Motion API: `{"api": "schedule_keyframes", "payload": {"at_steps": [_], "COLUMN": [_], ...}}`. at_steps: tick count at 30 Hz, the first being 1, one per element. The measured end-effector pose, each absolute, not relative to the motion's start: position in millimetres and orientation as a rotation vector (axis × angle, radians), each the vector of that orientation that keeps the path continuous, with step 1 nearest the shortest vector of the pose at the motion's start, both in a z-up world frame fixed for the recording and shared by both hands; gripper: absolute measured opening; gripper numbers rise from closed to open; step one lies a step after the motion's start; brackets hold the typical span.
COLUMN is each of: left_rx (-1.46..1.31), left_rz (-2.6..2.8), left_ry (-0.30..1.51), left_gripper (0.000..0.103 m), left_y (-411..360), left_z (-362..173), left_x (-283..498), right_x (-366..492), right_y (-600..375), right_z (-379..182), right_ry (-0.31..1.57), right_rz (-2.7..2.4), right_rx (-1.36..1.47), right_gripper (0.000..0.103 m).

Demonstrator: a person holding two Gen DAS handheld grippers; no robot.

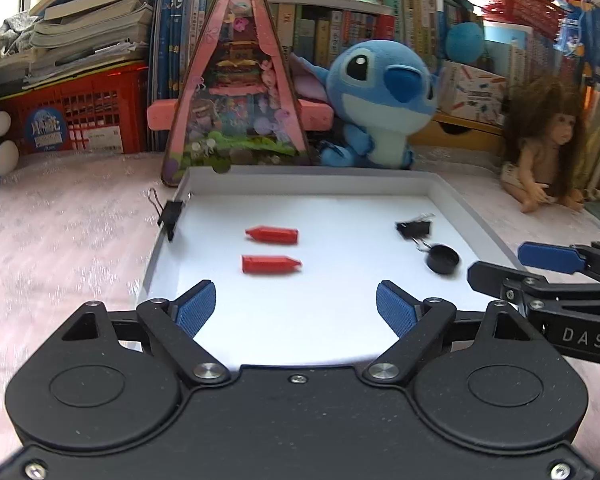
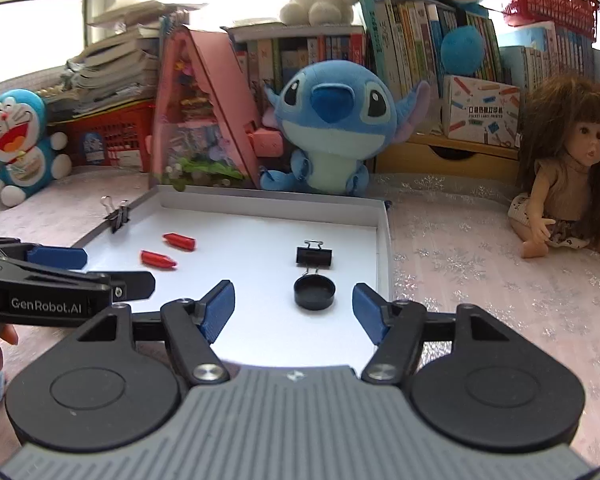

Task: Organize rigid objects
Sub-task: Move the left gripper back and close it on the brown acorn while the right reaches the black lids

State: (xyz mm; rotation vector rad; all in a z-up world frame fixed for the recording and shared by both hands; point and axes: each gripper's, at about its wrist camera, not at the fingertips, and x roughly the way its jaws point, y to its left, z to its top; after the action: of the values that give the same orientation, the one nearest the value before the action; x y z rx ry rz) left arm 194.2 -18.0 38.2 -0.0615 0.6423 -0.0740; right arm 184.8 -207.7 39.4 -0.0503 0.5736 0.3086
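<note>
A white shallow tray [image 1: 452, 200] [image 2: 384, 240] lies on the pink cloth. In it lie two red crayon-shaped pieces [image 1: 272, 235] [image 1: 271, 265], a black binder clip [image 1: 414, 229] [image 2: 314, 256] and a black round cap [image 1: 443, 258] [image 2: 314, 292]. Another black binder clip [image 1: 170, 216] [image 2: 118, 216] is clamped on the tray's left rim. My left gripper [image 1: 296, 308] is open and empty over the tray's near part. My right gripper [image 2: 292, 306] is open and empty, just short of the cap. The red pieces also show in the right wrist view [image 2: 180, 241] [image 2: 158, 260].
A pink triangular toy house [image 1: 236, 92], a blue Stitch plush [image 1: 380, 100] and a doll [image 1: 548, 148] stand behind and beside the tray. Red baskets [image 1: 80, 120], books and shelves fill the back. A Doraemon toy [image 2: 18, 140] sits at far left.
</note>
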Motion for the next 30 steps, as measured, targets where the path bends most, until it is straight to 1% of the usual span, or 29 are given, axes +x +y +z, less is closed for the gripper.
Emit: {"api": "schedule_keyframes", "payload": {"at_steps": [13,30], "left_rx": [-0.036,0.097], "left_rz": [-0.142,-0.245], "left_ry": [0.631,0.564], "left_gripper": [0.087,0.087], "left_y": [-13.6,-4.7], "left_z": [34.1,17.7], "left_x": [120.1,39.9], "right_x": [125.9,49.4], "right_y": [-226.8,-233.5], "right_z": [40.5,22.4], "right_ry": [0.539,0.558], "right_rz": [0.37,0.457], "right_rx": [-0.046,-0.048], "right_gripper": [0.081,0.081]}}
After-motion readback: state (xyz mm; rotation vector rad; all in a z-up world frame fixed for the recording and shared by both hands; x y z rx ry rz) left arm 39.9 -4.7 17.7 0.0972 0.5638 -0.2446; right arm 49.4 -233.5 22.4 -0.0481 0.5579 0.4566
